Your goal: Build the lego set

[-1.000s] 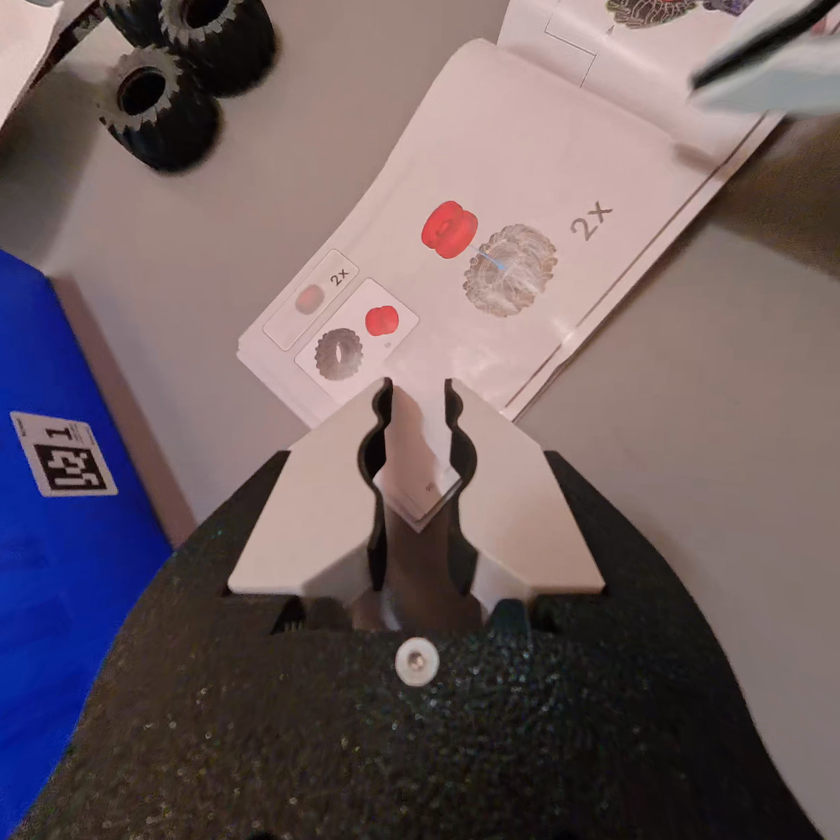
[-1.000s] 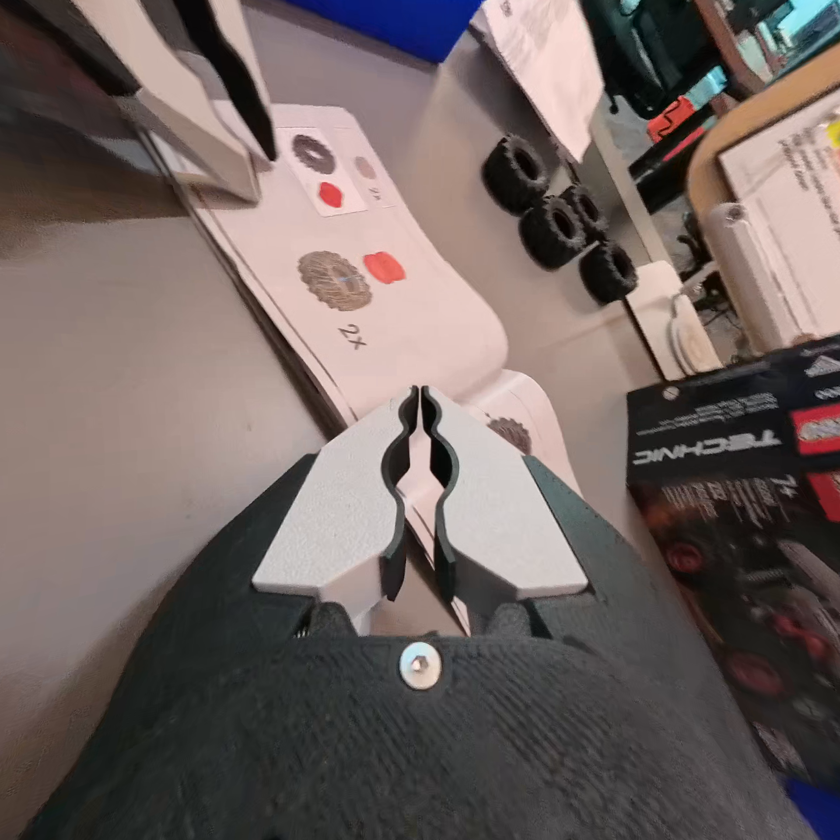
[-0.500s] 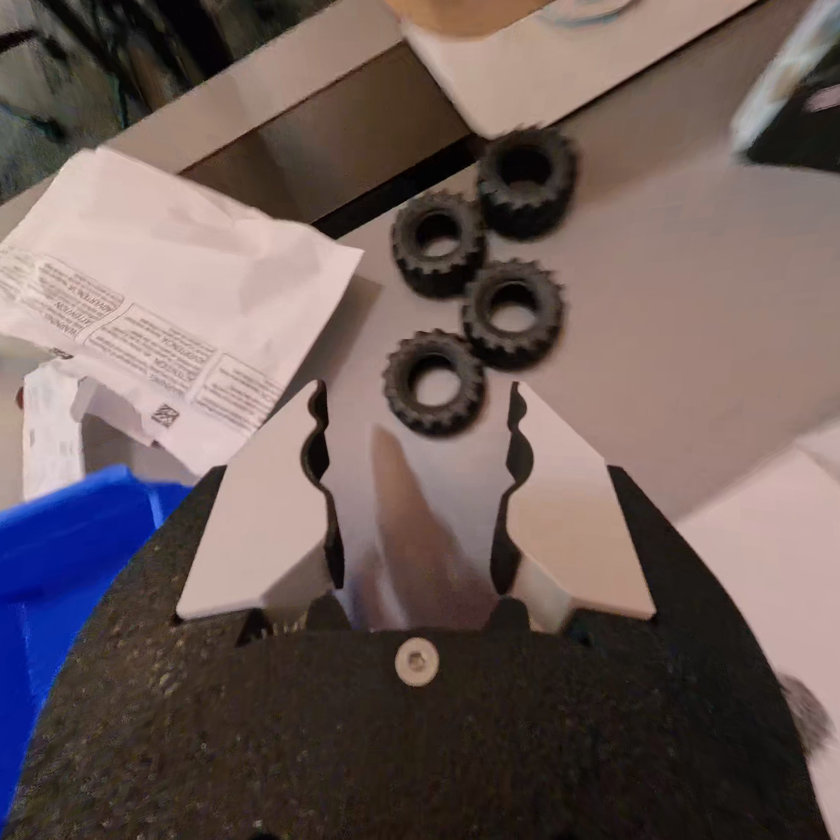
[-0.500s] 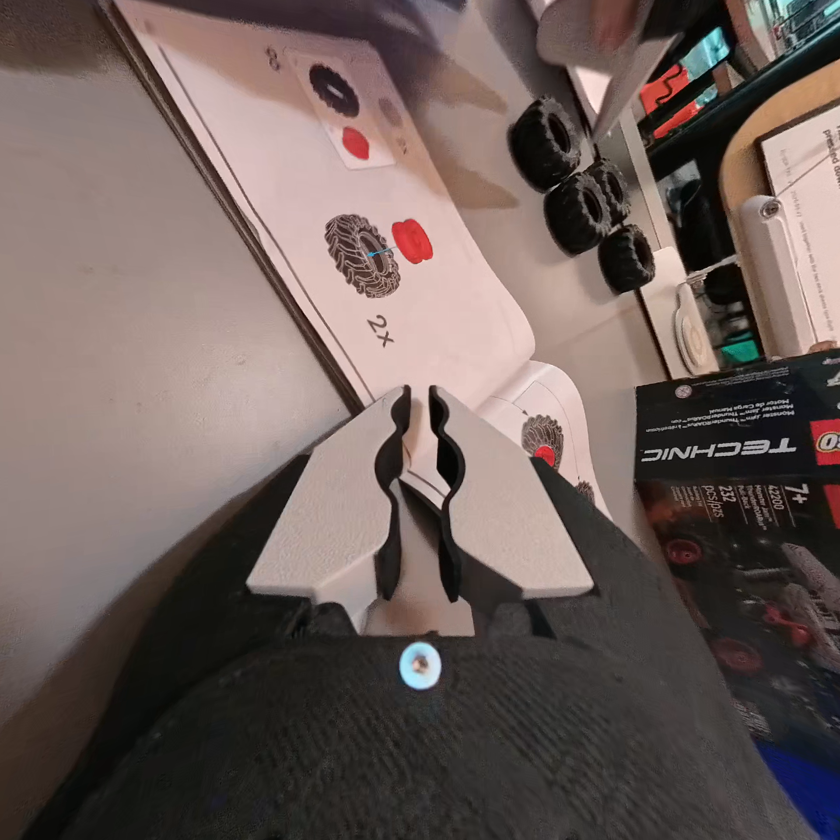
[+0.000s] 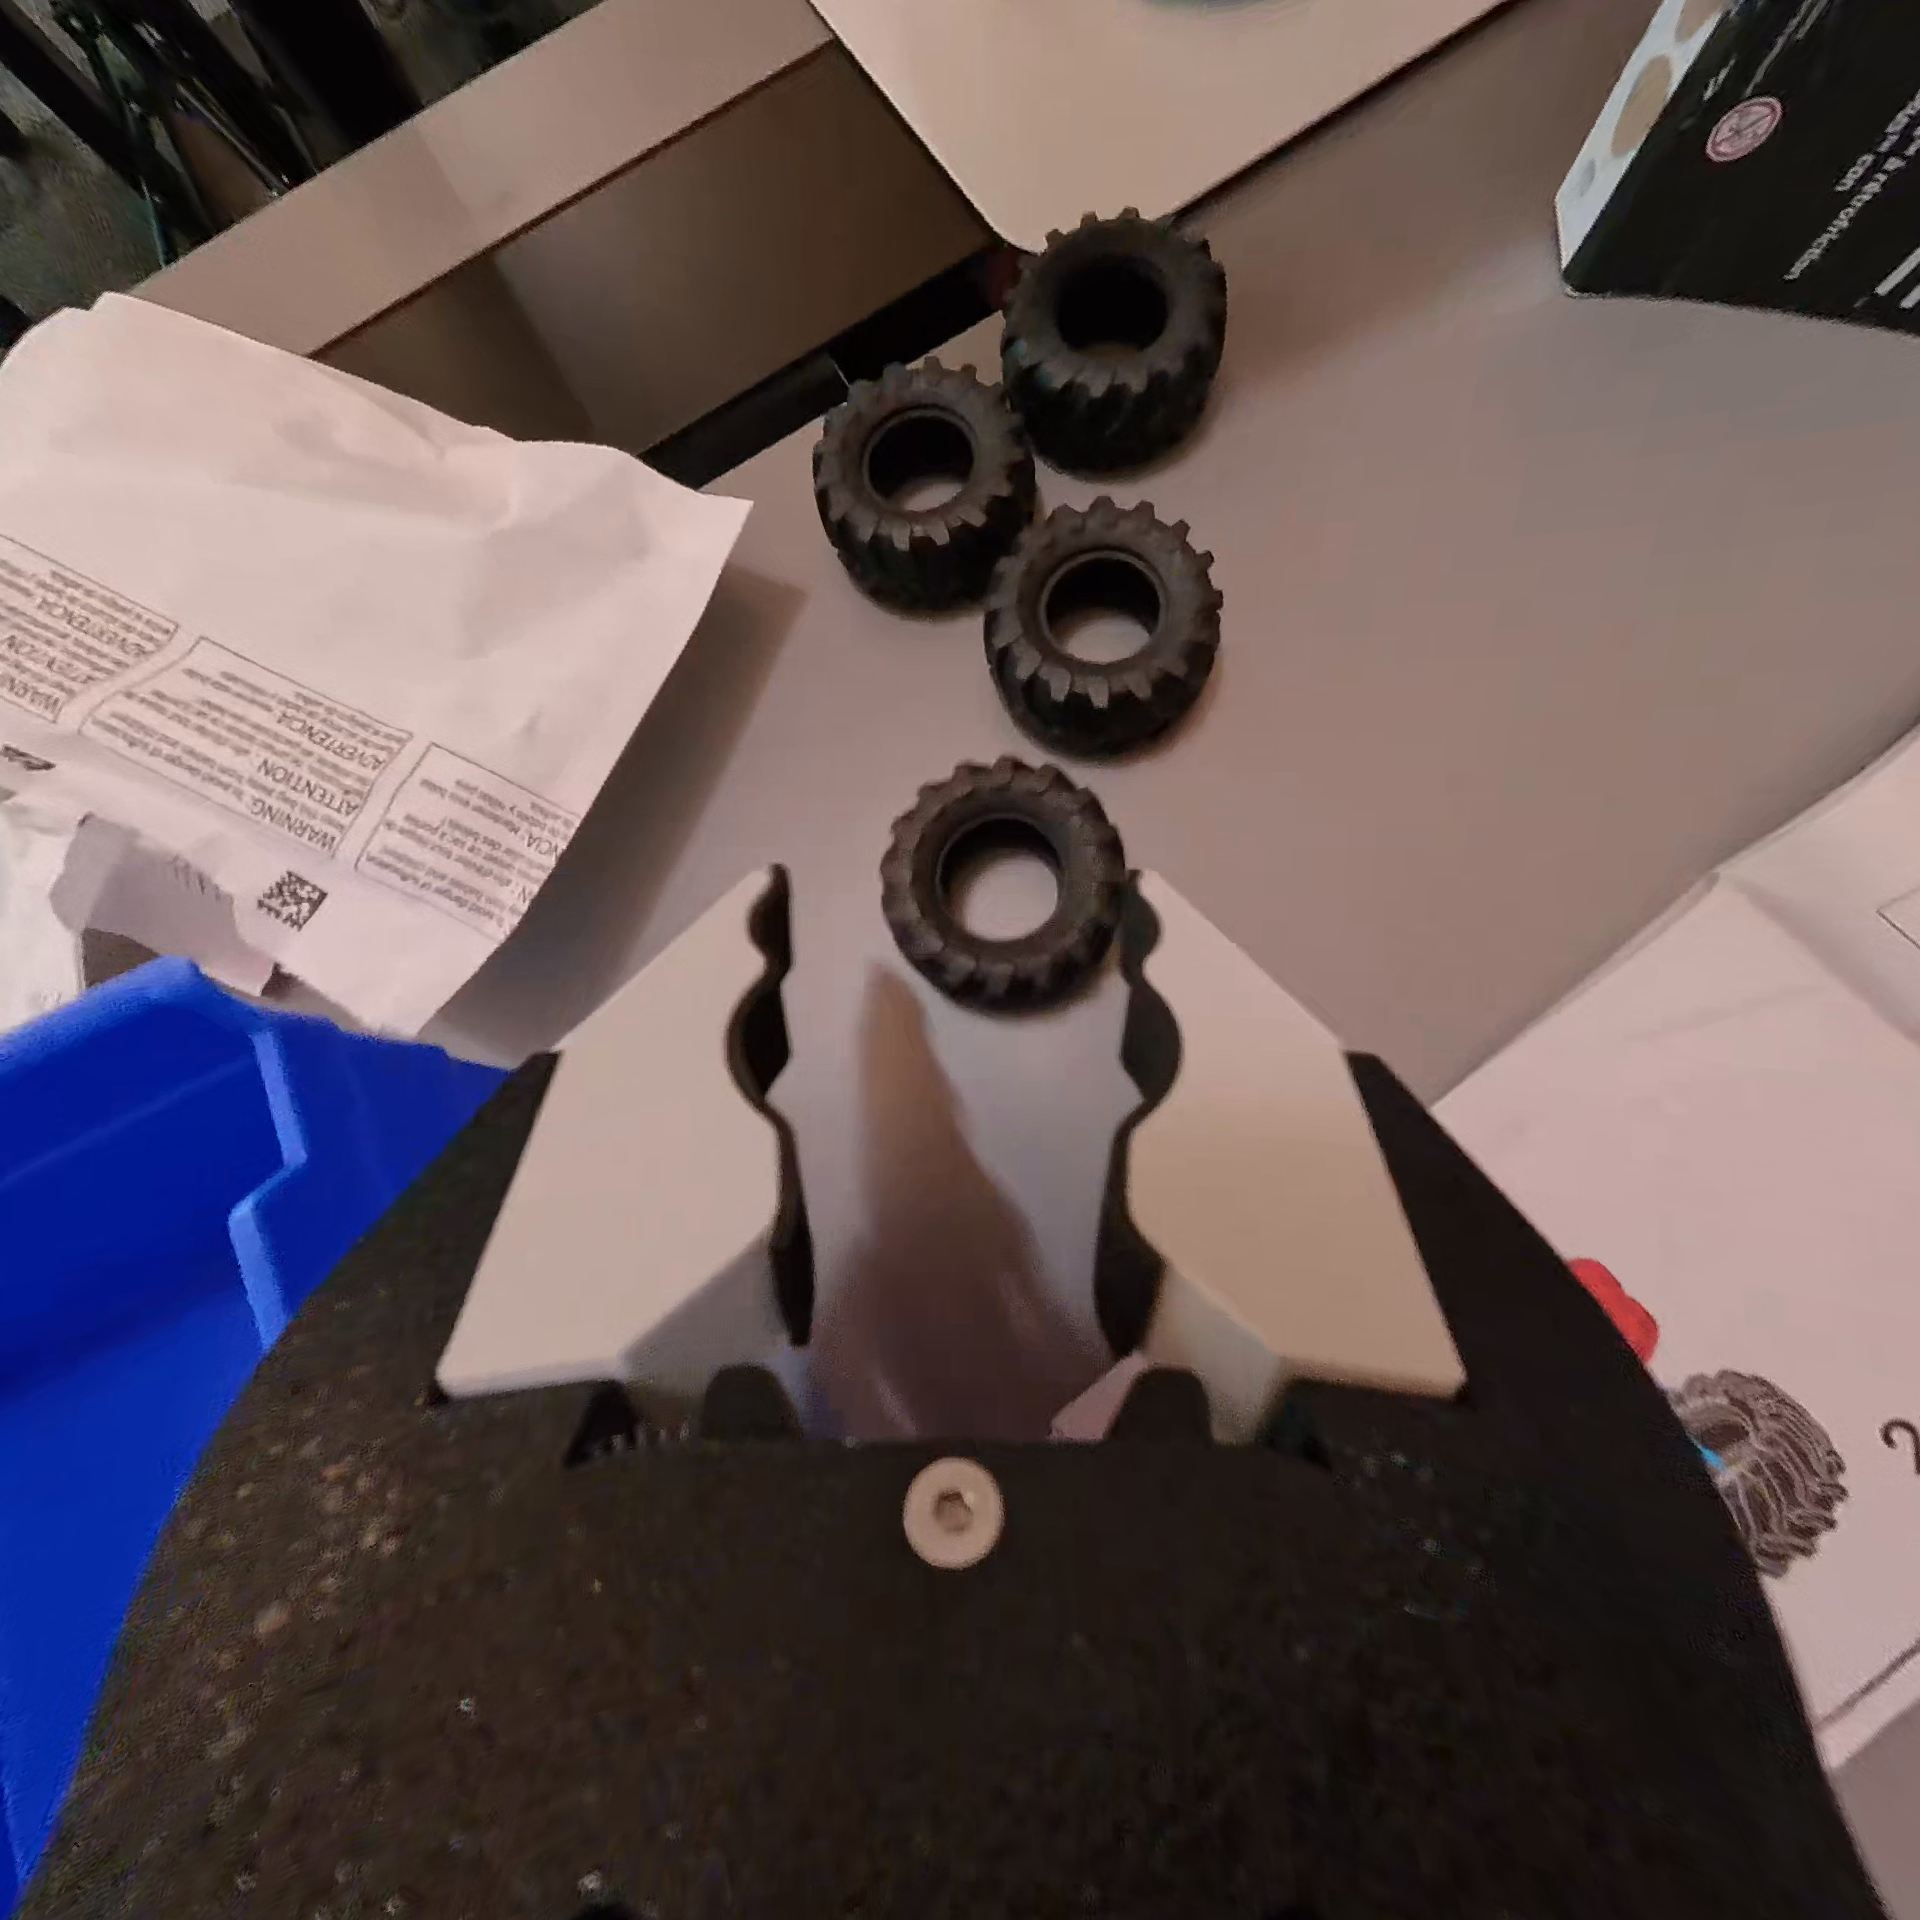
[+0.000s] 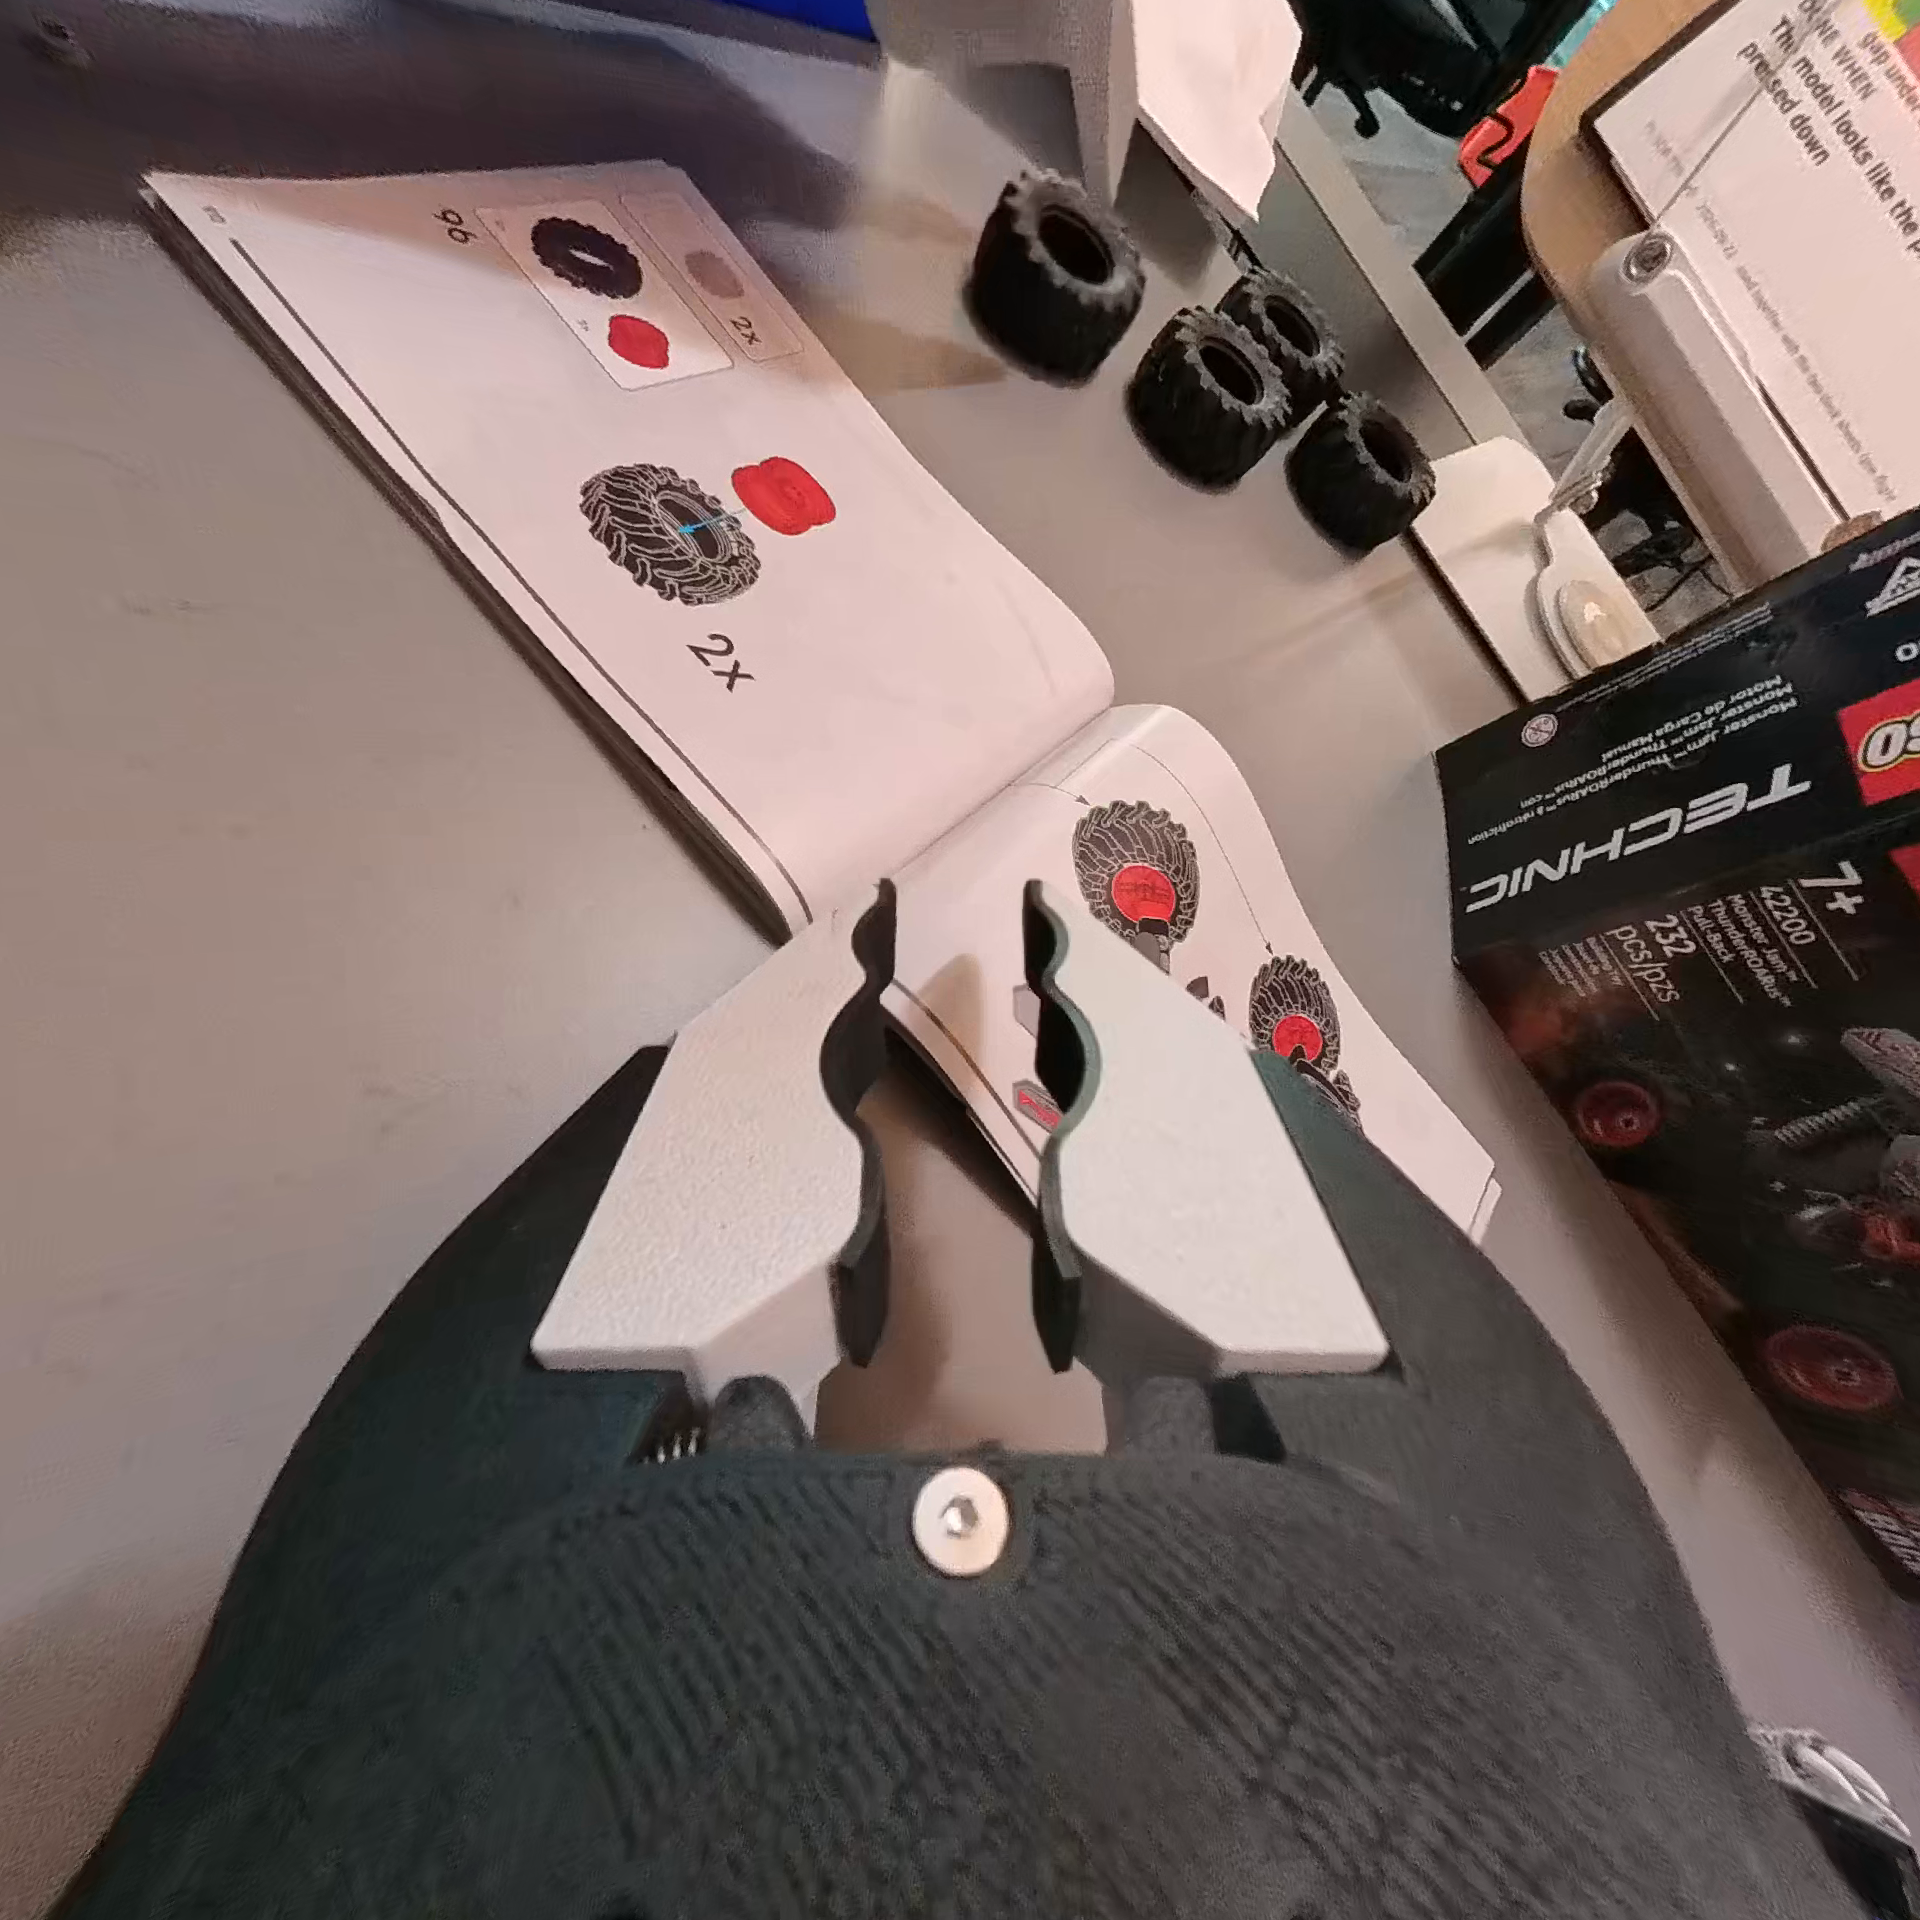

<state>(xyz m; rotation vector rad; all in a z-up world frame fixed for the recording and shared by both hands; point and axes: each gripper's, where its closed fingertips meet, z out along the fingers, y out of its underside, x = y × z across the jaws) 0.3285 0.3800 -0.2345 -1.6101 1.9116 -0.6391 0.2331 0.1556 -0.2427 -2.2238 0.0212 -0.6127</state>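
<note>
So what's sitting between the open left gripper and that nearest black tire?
Nothing. In the left wrist view, only bare grey table separates the left gripper from the nearest tire, which lies just ahead of its open fingertips.

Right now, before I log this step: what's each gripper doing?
Left gripper: open, empty, nearest black tyre just ahead between its tips.
Right gripper: open, empty, over the instruction booklet.

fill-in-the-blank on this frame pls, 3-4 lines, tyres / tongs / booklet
1. The number of black tyres lying on the table is ____.
2. The left tongs are open, with the nearest tyre just ahead of their ____.
3. The right tongs hover open over the open ____, holding nothing.
4. Left of the left tongs sits a bin coloured ____.

Missing words: four; tips; booklet; blue
</note>
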